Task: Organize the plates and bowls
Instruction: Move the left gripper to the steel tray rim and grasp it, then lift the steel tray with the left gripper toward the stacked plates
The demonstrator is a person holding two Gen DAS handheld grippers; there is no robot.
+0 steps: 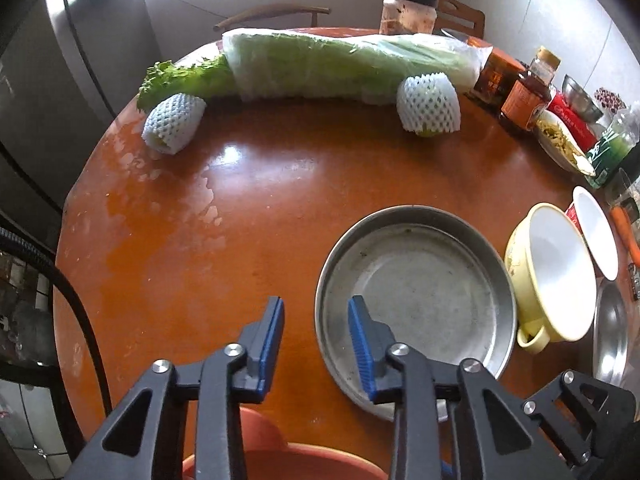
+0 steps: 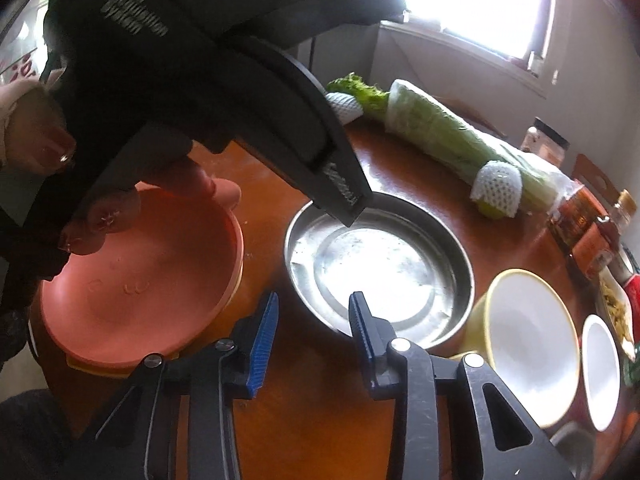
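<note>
A round steel plate lies on the brown table, also in the right wrist view. My left gripper is open, its right finger over the plate's near-left rim. My right gripper is open and empty, above the plate's near-left edge. A yellow bowl with a handle sits right of the plate, also seen in the right wrist view. A small white bowl lies beyond it. An orange plate rests on a stack at the left, under the left gripper's body.
A long bagged cabbage and two net-wrapped fruits lie at the table's far side. Jars and bottles crowd the right edge. Another steel dish sits at the near right. Chairs stand behind the table.
</note>
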